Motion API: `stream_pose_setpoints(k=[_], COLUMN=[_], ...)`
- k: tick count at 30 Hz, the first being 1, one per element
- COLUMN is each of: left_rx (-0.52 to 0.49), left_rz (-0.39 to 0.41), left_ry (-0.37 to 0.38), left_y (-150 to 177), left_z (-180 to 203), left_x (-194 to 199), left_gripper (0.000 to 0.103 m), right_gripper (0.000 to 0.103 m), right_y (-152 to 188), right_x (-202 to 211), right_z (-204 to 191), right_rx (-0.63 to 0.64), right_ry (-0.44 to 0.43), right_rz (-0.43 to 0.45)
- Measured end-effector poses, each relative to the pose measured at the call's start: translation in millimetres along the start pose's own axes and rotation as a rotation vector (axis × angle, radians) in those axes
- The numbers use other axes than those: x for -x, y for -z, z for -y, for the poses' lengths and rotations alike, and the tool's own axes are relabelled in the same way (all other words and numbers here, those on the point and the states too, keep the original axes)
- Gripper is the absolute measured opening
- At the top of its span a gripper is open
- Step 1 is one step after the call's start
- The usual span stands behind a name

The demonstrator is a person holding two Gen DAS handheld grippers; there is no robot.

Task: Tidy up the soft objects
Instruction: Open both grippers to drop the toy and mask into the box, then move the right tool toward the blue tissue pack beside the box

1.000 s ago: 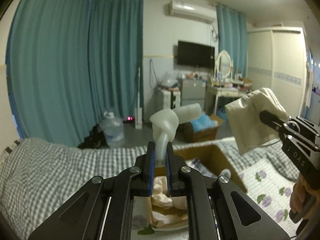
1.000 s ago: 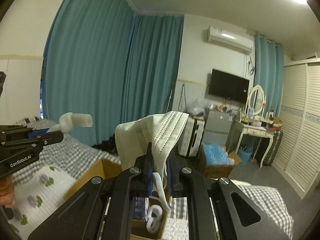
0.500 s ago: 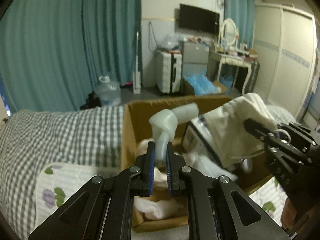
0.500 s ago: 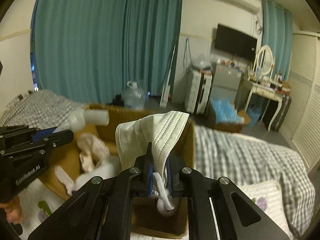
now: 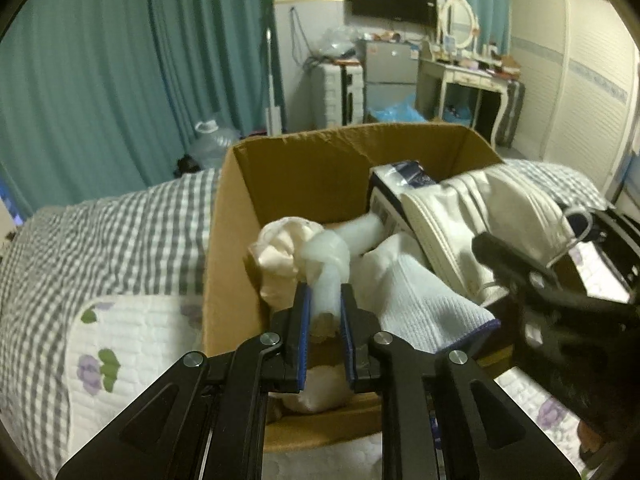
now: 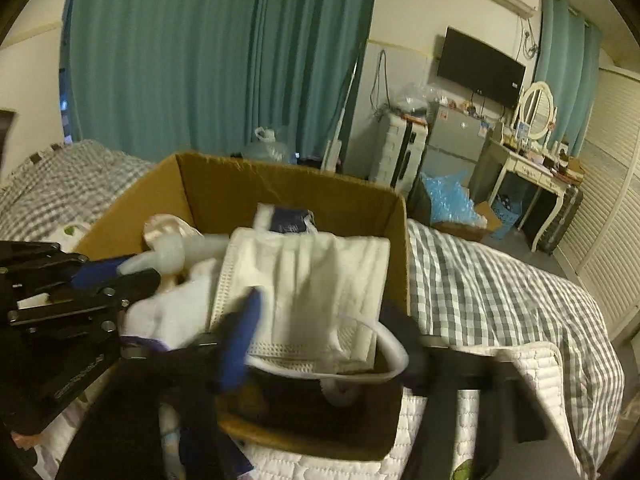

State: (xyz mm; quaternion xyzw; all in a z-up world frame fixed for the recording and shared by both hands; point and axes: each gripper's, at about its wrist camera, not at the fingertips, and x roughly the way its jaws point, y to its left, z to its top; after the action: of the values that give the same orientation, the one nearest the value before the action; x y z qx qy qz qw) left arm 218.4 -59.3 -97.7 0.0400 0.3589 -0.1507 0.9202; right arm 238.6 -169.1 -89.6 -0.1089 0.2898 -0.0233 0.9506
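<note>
A brown cardboard box [image 5: 304,168] stands on the bed and holds several soft white things. My left gripper [image 5: 323,300] is shut on a knotted white sock [image 5: 326,254] and holds it inside the box. My right gripper [image 6: 320,328] is open, its fingers spread wide and blurred. A white face mask [image 6: 316,280] lies between them on the box's contents, its ear loop [image 6: 384,356] hanging by the right finger. The mask also shows in the left wrist view [image 5: 500,216]. A white ribbed sock [image 5: 420,304] and a pale pink cloth [image 5: 280,256] lie in the box.
A blue and white packet [image 5: 404,184] leans at the back of the box. The box sits on a floral quilted pad [image 5: 132,344] over a grey checked bedspread [image 5: 112,236]. Teal curtains, a water jug [image 5: 212,140] and a dressing table [image 5: 464,76] stand beyond the bed.
Both grippers came down into the box. My right gripper opened and let the face mask go onto the contents. My left gripper stays shut on the knotted sock.
</note>
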Motion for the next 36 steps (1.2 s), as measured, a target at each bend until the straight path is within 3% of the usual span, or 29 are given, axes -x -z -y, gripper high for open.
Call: stream_pose_setpoints(k=[6, 8, 10, 12, 18, 22, 26, 31, 36], left_rx=[0.062, 0.073, 0.075, 0.073, 0.028, 0.009, 0.001, 0.04, 0.077], left_rz=[-0.002, 0.025, 0.087, 0.156, 0.279, 0.354, 0.413, 0.484, 0.549], left_ry=[0.001, -0.007, -0.019, -0.022, -0.062, -0.058, -0.068, -0.038, -0.037], left_y=[-4.9, -7.7, -11.4, -13.9, -20.2, -12.5, -8.3, -5.1, -0.8], left_z=[-10.1, -12.4, -14.7, -15.3, -12.8, -16.9, -17.7, -24.7, -27.2], left_x=[11.1, 22.5, 36.8, 53.3, 97.8, 126.2, 157.8, 197.6, 227.8], left_gripper=[0.018, 0.033, 0.067, 0.08, 0.083, 0.103, 0.103, 0.103, 0.103], right_gripper=[0.068, 0.069, 0.07, 0.071, 0.074, 0.084, 0.086, 0.102, 0.103], right_y=[-10.8, -15.8, -19.2, -23.4, -31.5, -30.9, -32.7, -36.7, -34.9], right_x=[25.7, 36.6, 48.0, 59.0, 96.3, 127.7, 155.3, 195.3, 228.9], right_z=[6.4, 12.2, 17.8, 21.8, 31.6, 42.4, 49.8, 49.5, 39.3], right_rx=[-0.034, -0.051, -0.071, -0.084, -0.118, -0.158, -0.183, -0.181, -0.141], right_ry=[-0.012, -0.009, -0.01, -0.01, -0.004, -0.012, -0.025, -0.03, -0.001], right_rz=[0.063, 0.088, 0.112, 0.132, 0.184, 0.236, 0.266, 0.316, 0.347])
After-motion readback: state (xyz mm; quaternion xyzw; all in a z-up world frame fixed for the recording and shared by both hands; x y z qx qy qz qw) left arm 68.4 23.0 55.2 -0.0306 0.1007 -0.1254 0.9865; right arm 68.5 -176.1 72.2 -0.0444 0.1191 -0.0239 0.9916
